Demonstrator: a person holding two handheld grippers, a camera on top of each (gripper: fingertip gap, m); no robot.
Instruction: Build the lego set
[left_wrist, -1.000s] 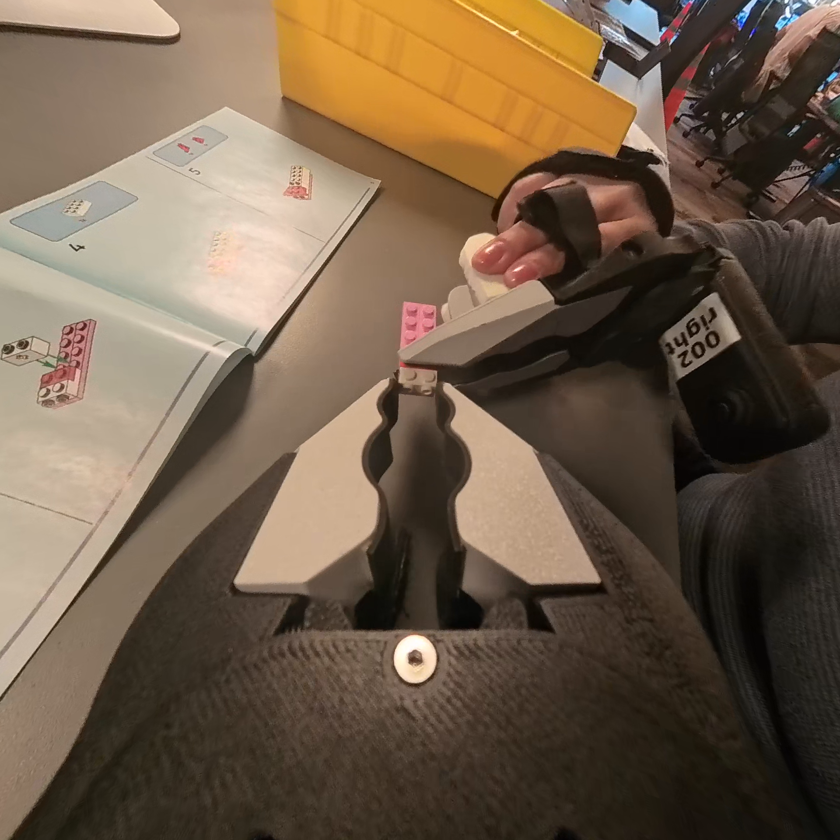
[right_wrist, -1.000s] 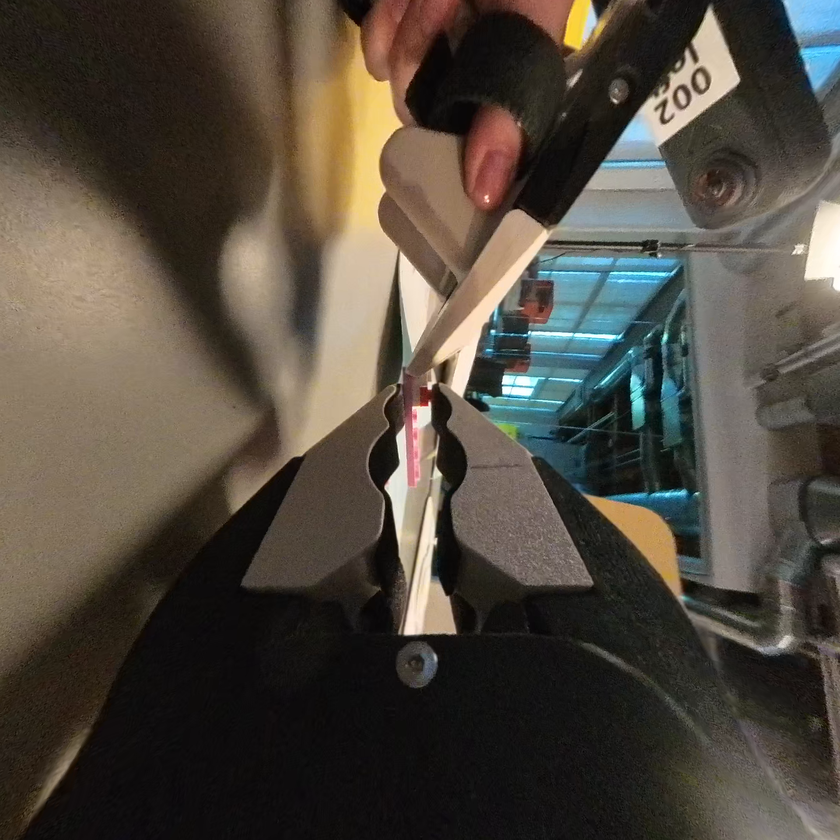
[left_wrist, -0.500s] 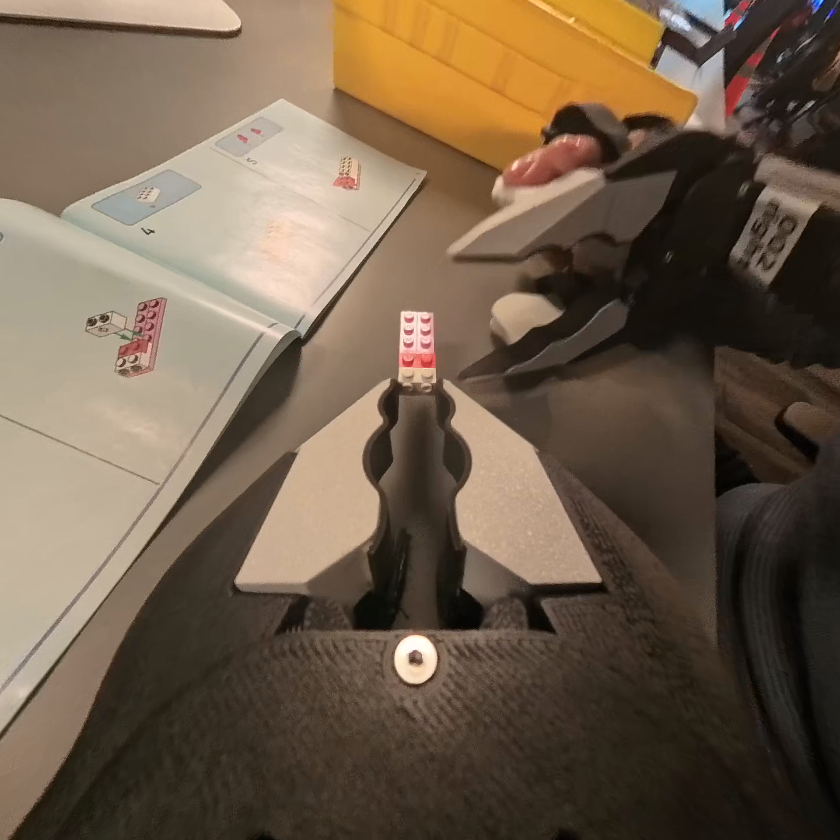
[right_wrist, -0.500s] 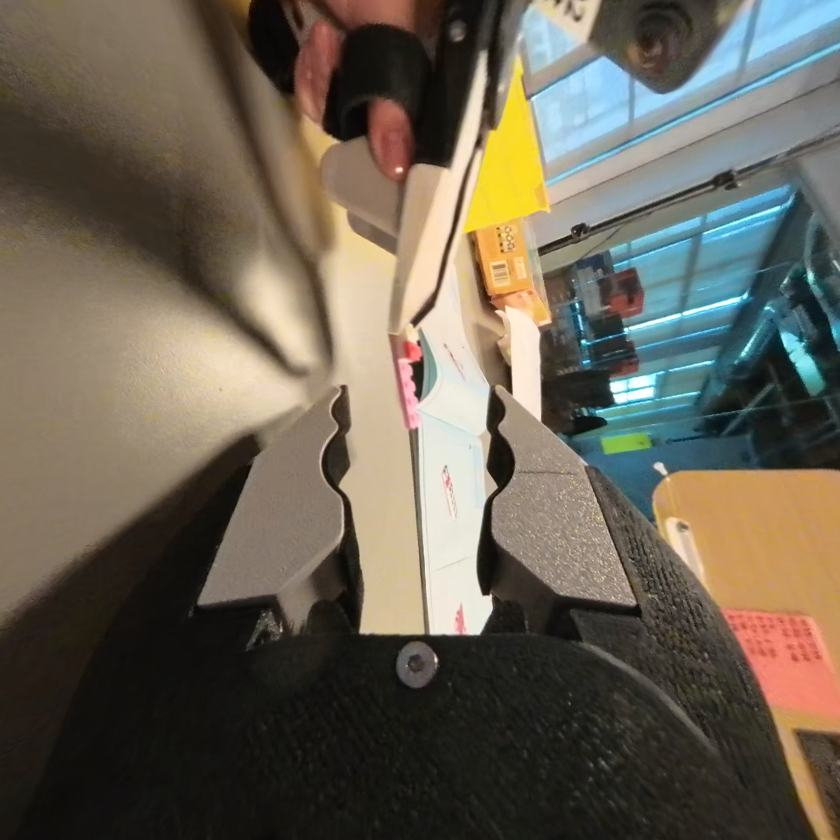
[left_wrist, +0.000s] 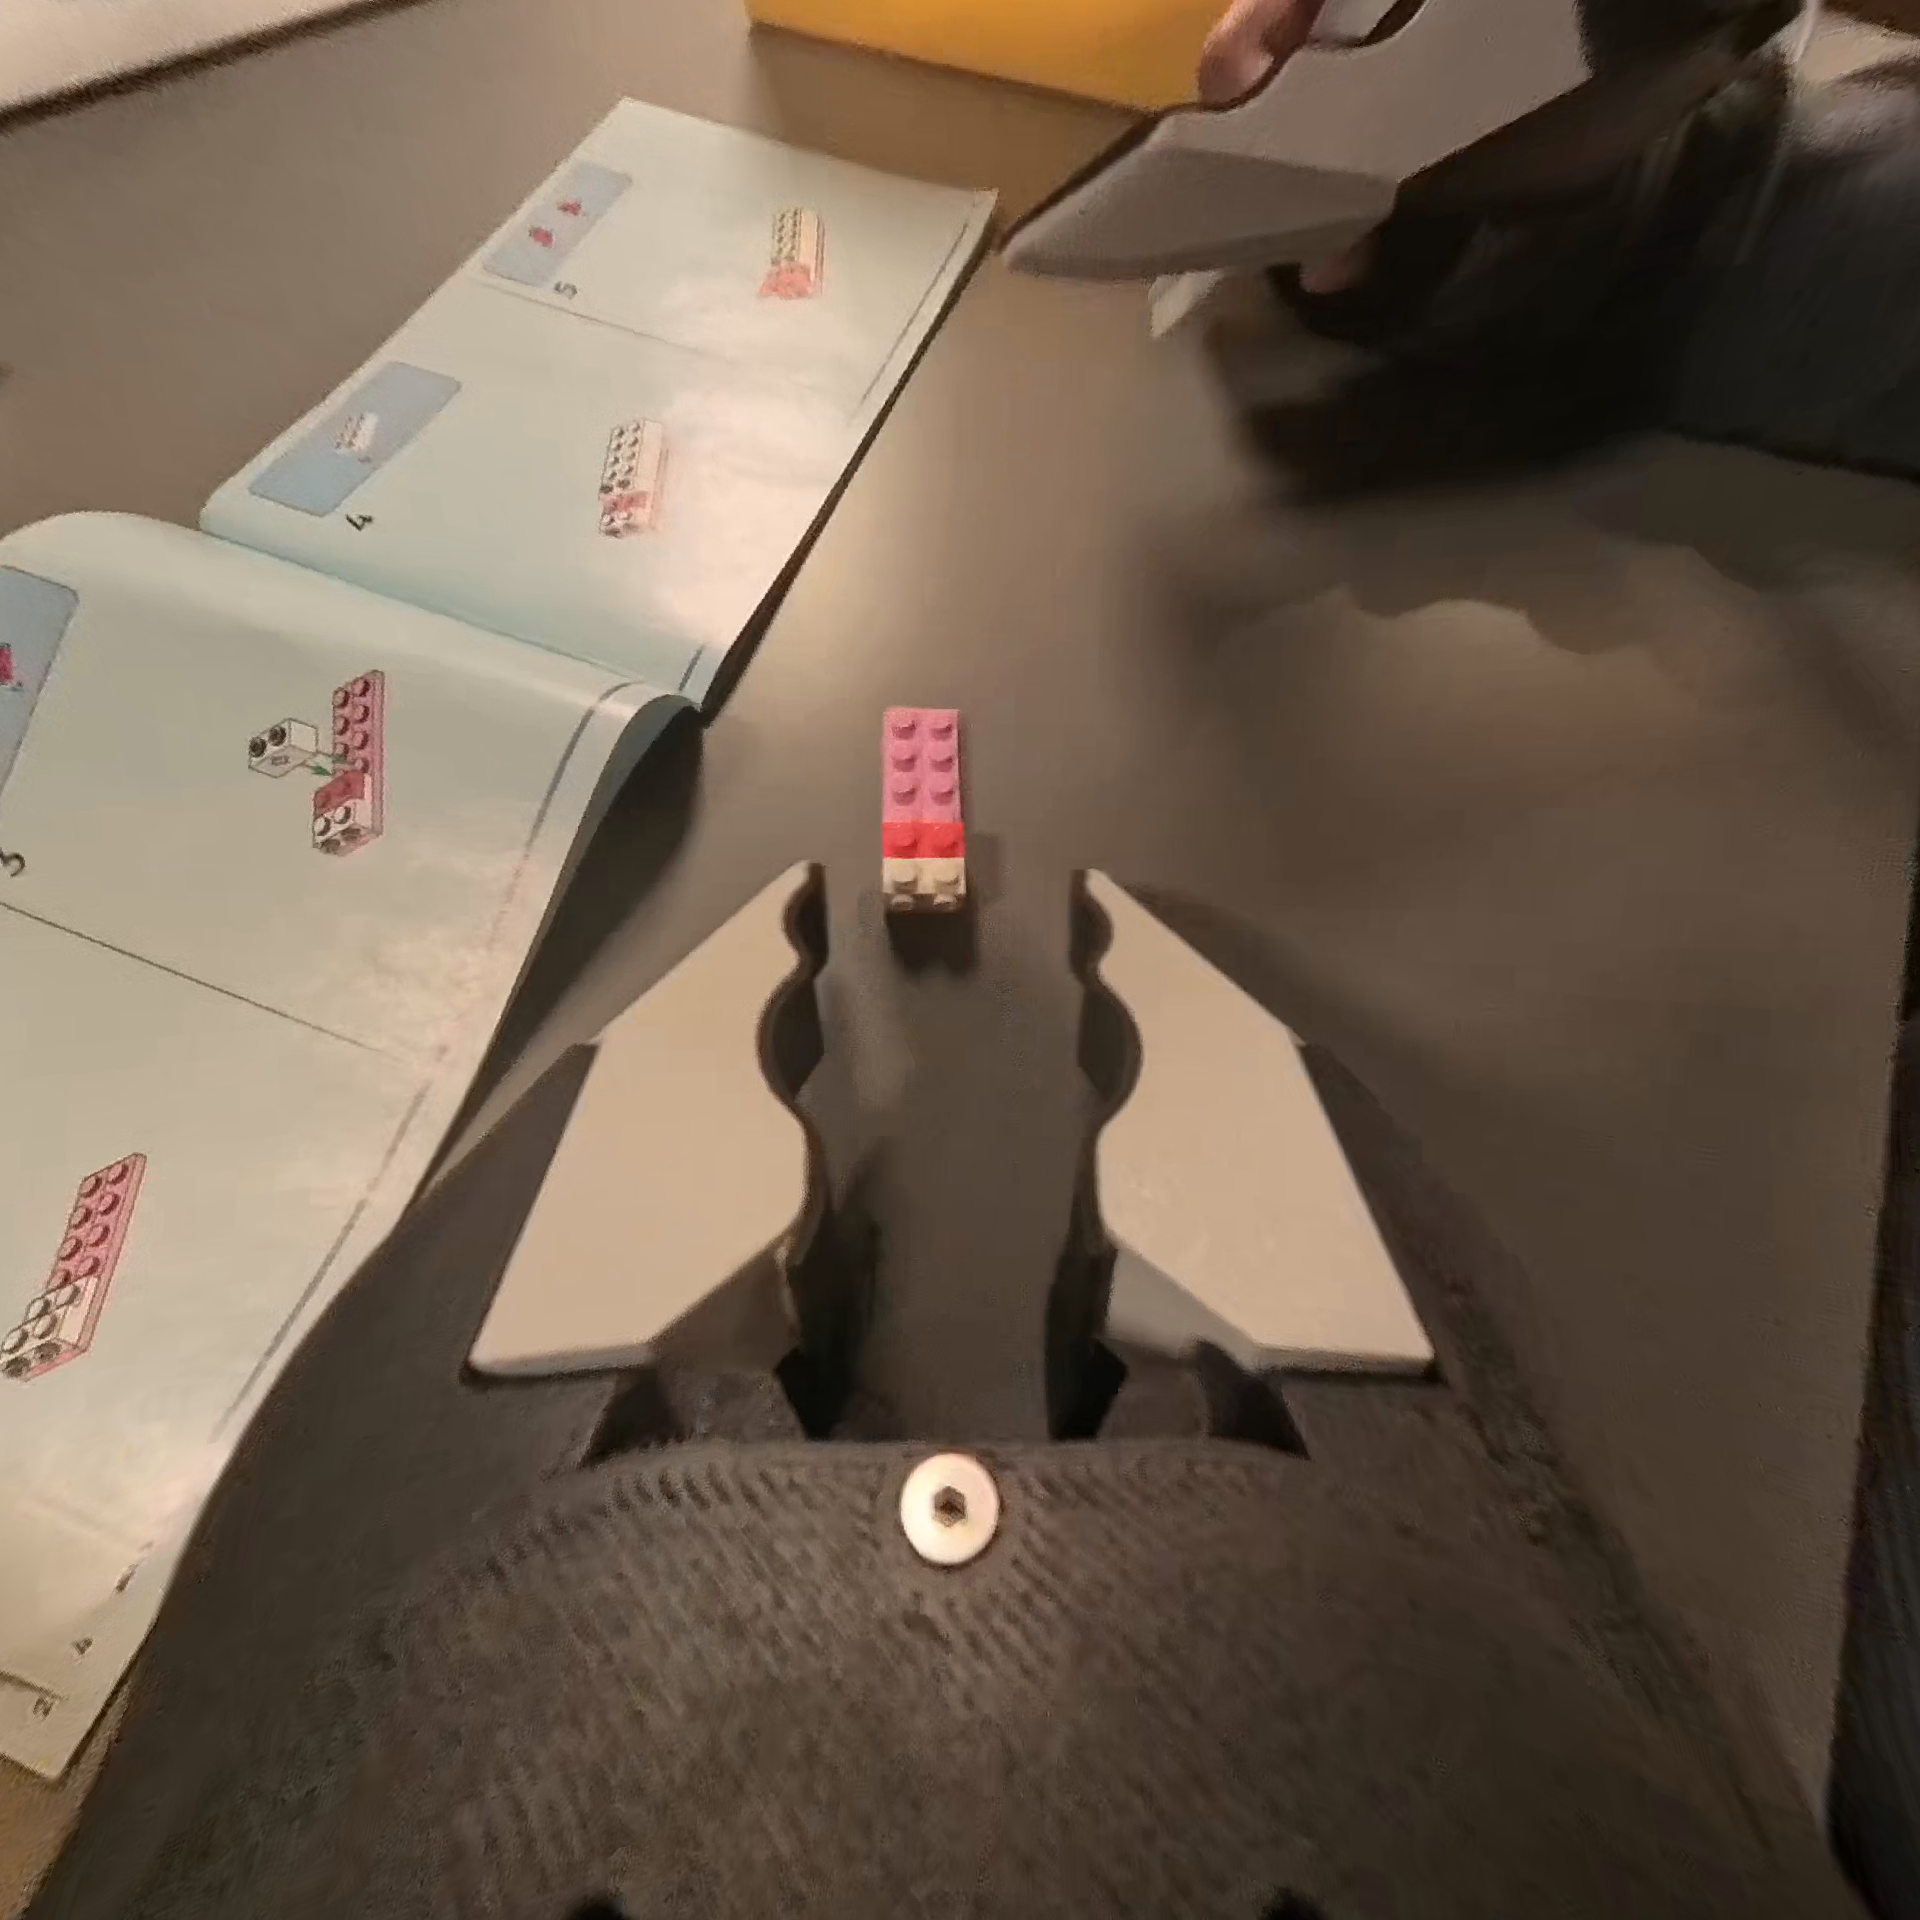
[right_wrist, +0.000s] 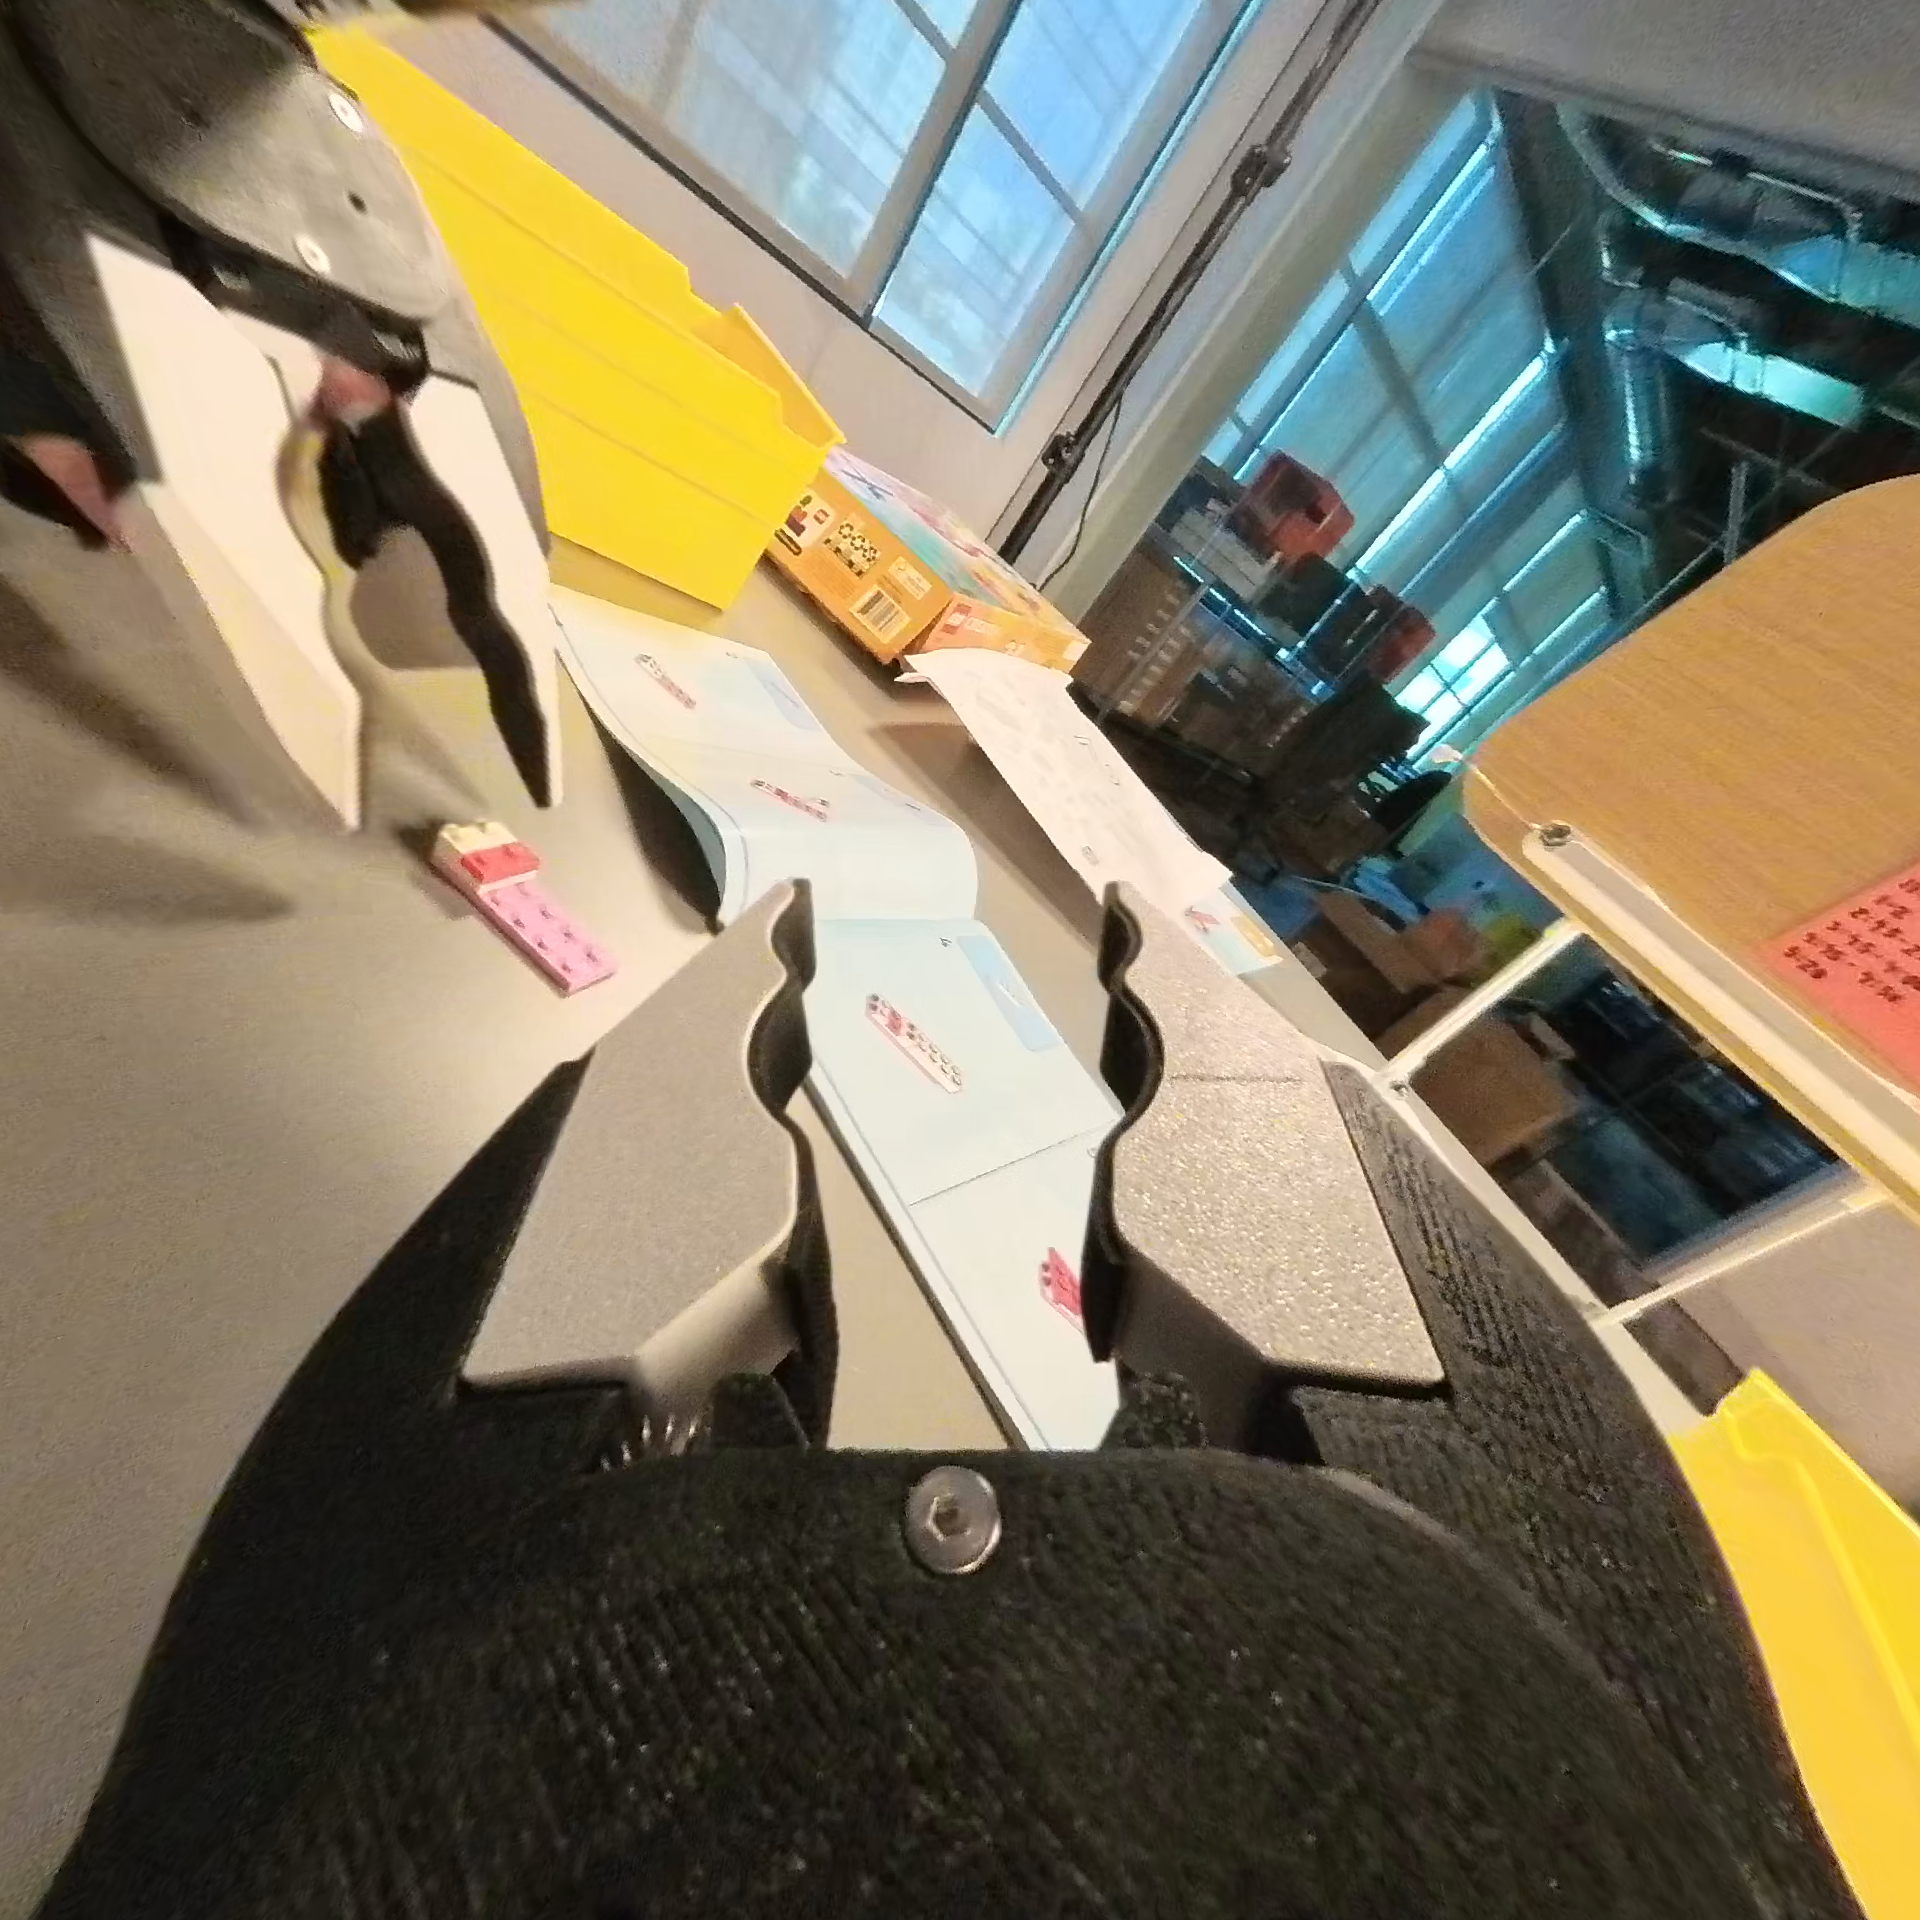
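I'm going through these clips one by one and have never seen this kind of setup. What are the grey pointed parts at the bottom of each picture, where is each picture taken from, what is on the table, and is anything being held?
There is no robot arm here. A person holds a two-finger gripper in each hand, and each gripper carries a camera that looks along its own fingers. One picture is from the left gripper, the other from the right gripper. The grey pointed parts are the fingers.

On the dark table lies a small brick assembly: a pink plate with a red and a white piece at one end. Beside it is an open instruction booklet, with a yellow bin and a toy box farther back.

Nothing is held. Both grippers are open; the brick assembly lies on the table just ahead of the left gripper's fingertips, clear of both.
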